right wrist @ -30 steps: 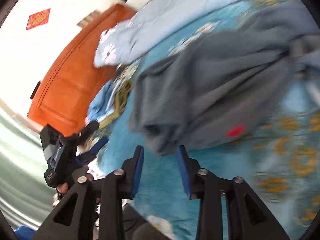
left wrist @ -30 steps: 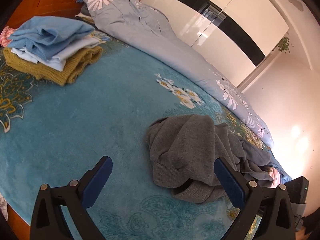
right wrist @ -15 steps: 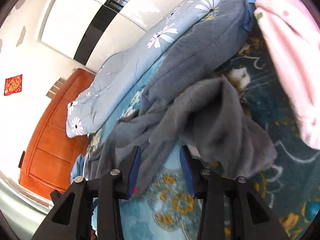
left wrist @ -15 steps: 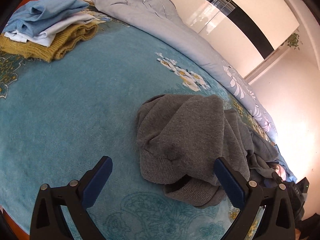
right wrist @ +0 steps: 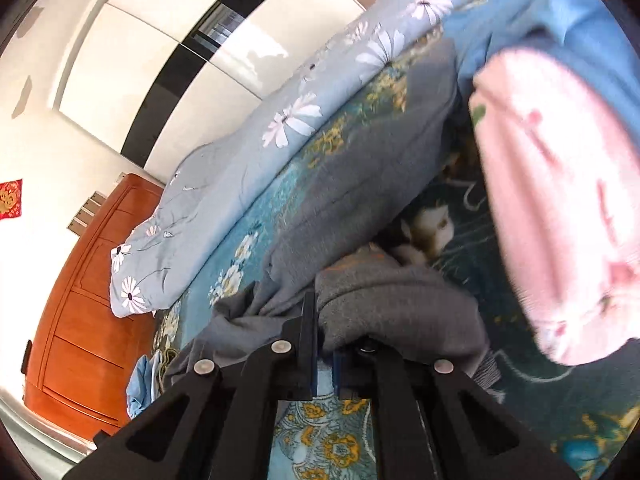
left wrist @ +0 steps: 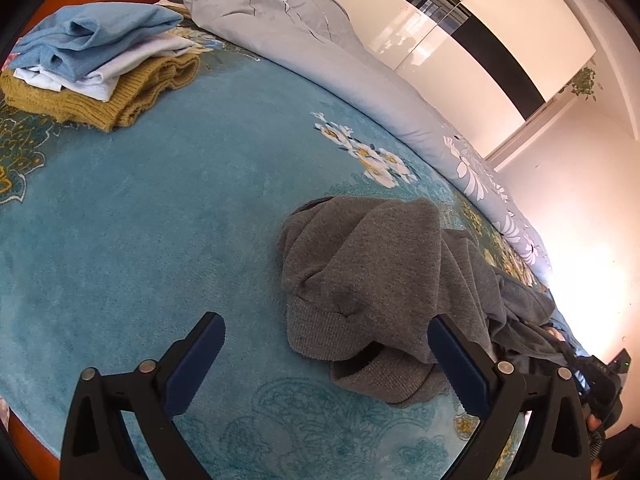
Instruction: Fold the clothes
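- Reading the scene for print, we find only a red wall hanging [right wrist: 10, 199] with gold characters too small to read.
- Our right gripper [right wrist: 324, 322], apart half a second ago, is now clenched on the grey sweater [left wrist: 372, 280] near the bed's [left wrist: 140, 220] right edge.
- Our left gripper [left wrist: 328, 354] stays released.

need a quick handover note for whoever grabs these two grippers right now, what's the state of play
Right gripper: shut on a fold of the grey sweater.
Left gripper: open, empty, hovering over the teal blanket just short of the sweater's ribbed hem.
Done: a folded stack sits at the far left of the bed.
Left: the sweater is crumpled; spread it flat and fold it. A pink garment and a blue one also lie unfolded by the right gripper.
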`<state>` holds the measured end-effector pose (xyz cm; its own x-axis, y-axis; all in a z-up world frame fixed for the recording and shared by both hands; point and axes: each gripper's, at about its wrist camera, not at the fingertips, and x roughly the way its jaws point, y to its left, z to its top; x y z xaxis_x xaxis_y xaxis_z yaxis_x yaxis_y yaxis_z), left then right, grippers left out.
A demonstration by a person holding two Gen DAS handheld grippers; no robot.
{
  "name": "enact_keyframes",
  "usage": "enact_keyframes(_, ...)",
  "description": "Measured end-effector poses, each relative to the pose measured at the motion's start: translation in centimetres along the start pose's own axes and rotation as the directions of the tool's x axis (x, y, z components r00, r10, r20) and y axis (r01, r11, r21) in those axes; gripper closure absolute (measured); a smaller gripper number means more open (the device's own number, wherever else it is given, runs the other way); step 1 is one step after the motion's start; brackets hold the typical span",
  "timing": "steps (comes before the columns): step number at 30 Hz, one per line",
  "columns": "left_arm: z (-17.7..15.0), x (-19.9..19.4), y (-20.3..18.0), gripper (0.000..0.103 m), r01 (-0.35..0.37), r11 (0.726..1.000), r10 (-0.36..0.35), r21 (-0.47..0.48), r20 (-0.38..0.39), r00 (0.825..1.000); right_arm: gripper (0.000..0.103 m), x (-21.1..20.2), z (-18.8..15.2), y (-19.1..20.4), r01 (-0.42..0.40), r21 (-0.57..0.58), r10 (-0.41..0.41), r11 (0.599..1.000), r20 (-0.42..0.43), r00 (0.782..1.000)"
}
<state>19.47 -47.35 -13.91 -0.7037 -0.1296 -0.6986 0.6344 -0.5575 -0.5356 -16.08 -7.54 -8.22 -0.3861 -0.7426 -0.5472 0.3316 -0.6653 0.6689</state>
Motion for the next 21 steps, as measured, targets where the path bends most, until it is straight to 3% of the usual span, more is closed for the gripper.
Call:
enact_keyframes(5,-0.4,0.2,-0.2,0.0,0.019,1.0,-0.019,-0.001,-0.016,1.0,0.098,-9.6,1.1,0.3,0.027,-0.069,-0.011,0.997,0.223,0.975)
enact_keyframes(7,-0.6,0.2,-0.3,0.0,0.025,1.0,-0.025,-0.001,-0.024,0.999,0.098,-12.0,1.2,-0.2,0.061,-0.07,-0.041,0.996,0.265,0.963)
enact_keyframes(10,-0.8,0.1,-0.4,0.0,0.03,1.0,-0.03,0.004,-0.031,0.999,0.098,-13.1,1.2,-2.2,0.12,-0.025,-0.109,0.993,0.261,0.959)
enact_keyframes(13,-0.8,-0.4,-0.5,0.0,0.032,0.999,-0.032,0.015,-0.027,0.999,0.098,-13.8,1.3,-3.6,0.089,0.044,-0.098,0.995,0.257,0.962)
enact_keyframes(17,-1.2,-0.9,-1.2,0.0,0.07,0.996,-0.069,0.055,-0.018,0.997,0.098,-15.0,2.4,-0.9,0.092,-0.026,-0.08,0.995,0.289,0.954)
enact_keyframes(21,-2.3,-1.1,-2.7,0.0,0.087,0.984,-0.083,0.157,-0.029,0.996,0.098,-14.4,5.1,3.7,0.074,-0.115,-0.035,0.991,0.309,0.95)
